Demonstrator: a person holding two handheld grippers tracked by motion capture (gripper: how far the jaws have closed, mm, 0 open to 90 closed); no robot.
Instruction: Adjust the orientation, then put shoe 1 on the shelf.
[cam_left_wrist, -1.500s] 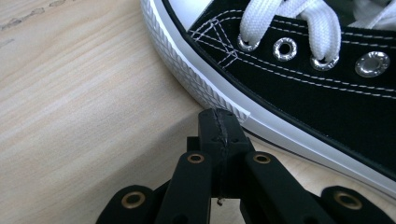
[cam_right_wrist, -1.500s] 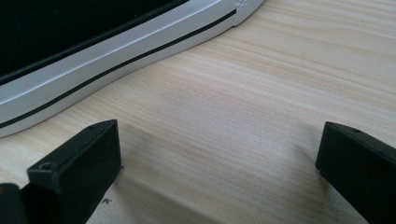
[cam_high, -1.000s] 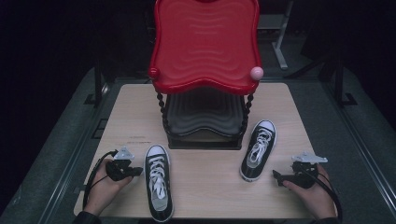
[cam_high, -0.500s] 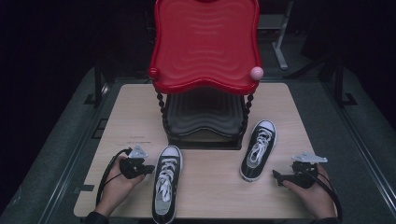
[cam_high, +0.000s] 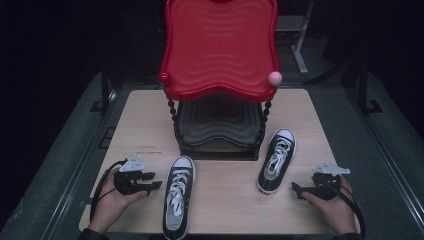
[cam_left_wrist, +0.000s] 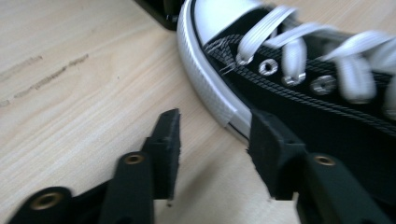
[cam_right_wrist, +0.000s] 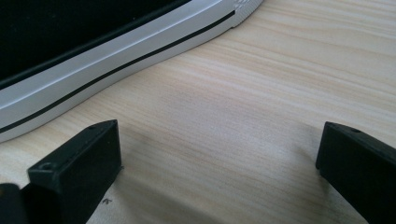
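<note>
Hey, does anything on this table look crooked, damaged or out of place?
Nothing looks damaged or spilled. The two shoes aren't paired: the left shoe lies near the table's front edge, the right shoe sits farther back, tilted the same way. The rack stands upright.

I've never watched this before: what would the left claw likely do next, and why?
Probably ease forward and close on the left shoe's side. The left gripper is open, its jaws apart right at the shoe's white rubber edge, with nothing held yet.
</note>
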